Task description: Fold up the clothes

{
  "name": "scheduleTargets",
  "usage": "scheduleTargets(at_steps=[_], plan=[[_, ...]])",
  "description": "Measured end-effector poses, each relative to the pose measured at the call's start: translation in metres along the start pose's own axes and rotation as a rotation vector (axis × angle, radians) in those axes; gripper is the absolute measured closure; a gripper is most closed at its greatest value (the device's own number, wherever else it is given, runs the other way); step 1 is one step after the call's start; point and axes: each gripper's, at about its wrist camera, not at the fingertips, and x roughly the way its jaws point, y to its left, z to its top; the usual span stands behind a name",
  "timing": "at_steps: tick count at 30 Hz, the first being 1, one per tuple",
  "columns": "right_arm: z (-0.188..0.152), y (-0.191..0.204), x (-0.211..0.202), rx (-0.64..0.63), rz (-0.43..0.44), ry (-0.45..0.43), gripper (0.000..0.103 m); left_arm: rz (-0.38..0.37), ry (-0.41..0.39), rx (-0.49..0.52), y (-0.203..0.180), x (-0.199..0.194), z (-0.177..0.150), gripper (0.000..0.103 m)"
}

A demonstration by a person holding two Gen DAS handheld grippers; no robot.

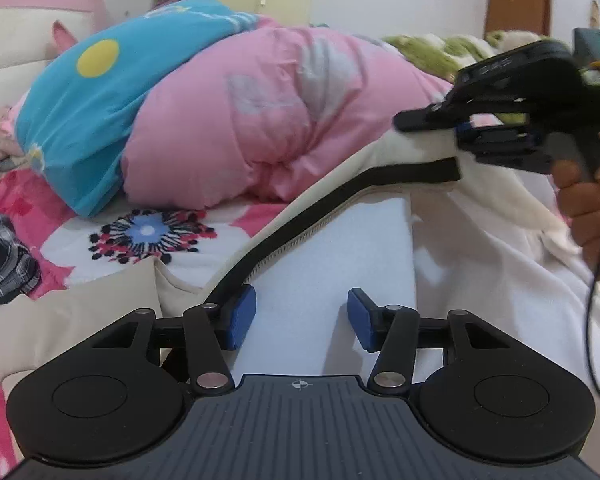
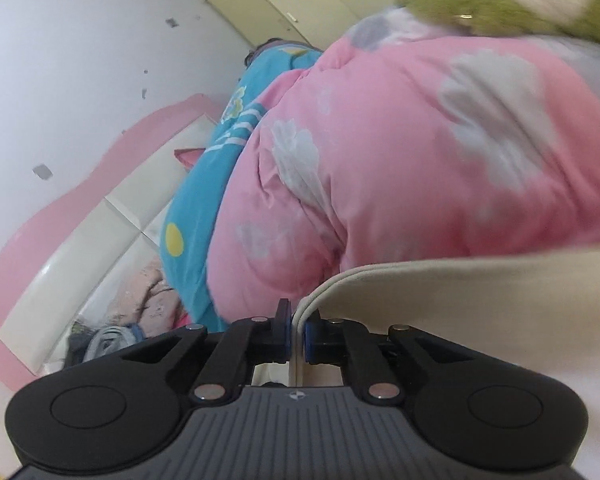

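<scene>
So my right gripper (image 2: 297, 330) is clamped down on the folded edge of the cream jacket (image 2: 460, 276), blue pads (image 2: 286, 336) pinching the fabric between them. From my left wrist view you can see that same gripper (image 1: 466, 130) off to the right of the jacket's black zipper strip (image 1: 300, 224), holding the cloth lifted, with a hand (image 1: 592, 204) wrapped around the handle.

My left gripper (image 1: 302, 318) is wide open, nothing between the pads, hovering over the white lining side of the jacket (image 1: 340, 248) just beside the near end of the zipper strip. Left pad (image 1: 242, 316) sits right by that strip; can't tell if it's actually touching.

The jacket is spread over the floral bedsheet (image 1: 152, 232). Behind the zipper strip there's a big pink duvet (image 1: 260, 120) bunched up, with a blue cover (image 1: 80, 120) against it, and a plaid cloth (image 1: 2, 260) far left of the strip.
</scene>
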Motion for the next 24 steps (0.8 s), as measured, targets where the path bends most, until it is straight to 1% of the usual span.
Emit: scheduleTargets(at_steps=[1,3,5,8,10,11,12,13,16,17,18,19,20,22,24], plan=[[0.003,0.0,0.011,-0.016,-0.008,0.008,0.097,0.009,-0.01,-0.004,0.002,0.002,0.002,0.052],[0.005,-0.002,0.033,-0.042,-0.026,0.027,0.097,0.02,0.001,-0.014,0.007,0.009,0.001,0.052],[0.003,-0.011,0.056,-0.04,-0.048,0.053,0.097,0.027,0.016,-0.026,0.012,0.013,0.001,0.052],[-0.005,-0.034,0.091,-0.012,-0.091,0.106,0.097,0.024,0.039,-0.059,0.021,0.018,0.001,0.052],[-0.013,-0.051,0.114,0.009,-0.135,0.152,0.097,0.009,0.042,-0.085,0.026,0.014,0.003,0.052],[-0.019,-0.06,0.127,0.027,-0.165,0.181,0.097,-0.001,0.039,-0.097,0.029,0.011,0.004,0.052],[-0.022,-0.067,0.133,0.061,-0.174,0.19,0.1,-0.024,0.039,-0.099,0.028,0.006,0.005,0.051],[-0.024,-0.075,0.139,0.096,-0.181,0.197,0.1,-0.047,0.039,-0.102,0.027,0.001,0.005,0.051],[-0.014,-0.086,0.134,0.241,-0.159,0.234,0.098,-0.116,0.038,-0.11,0.026,-0.013,0.006,0.049],[-0.01,-0.085,0.13,0.255,-0.163,0.249,0.094,-0.138,0.039,-0.11,0.025,-0.017,0.007,0.048],[-0.006,-0.082,0.124,0.252,-0.178,0.259,0.082,-0.149,0.049,-0.085,0.02,-0.018,0.004,0.046],[-0.003,-0.077,0.114,0.238,-0.188,0.259,0.067,-0.15,0.066,-0.056,0.014,-0.016,0.002,0.046],[0.0,-0.07,0.099,0.212,-0.185,0.249,0.06,-0.151,0.084,-0.028,0.008,-0.014,-0.001,0.046],[0.006,-0.056,0.069,0.159,-0.177,0.228,0.041,-0.138,0.112,0.014,0.0,-0.008,-0.008,0.046],[0.004,-0.043,0.035,0.092,-0.189,0.21,0.034,-0.087,0.11,0.035,0.001,-0.004,-0.011,0.046]])
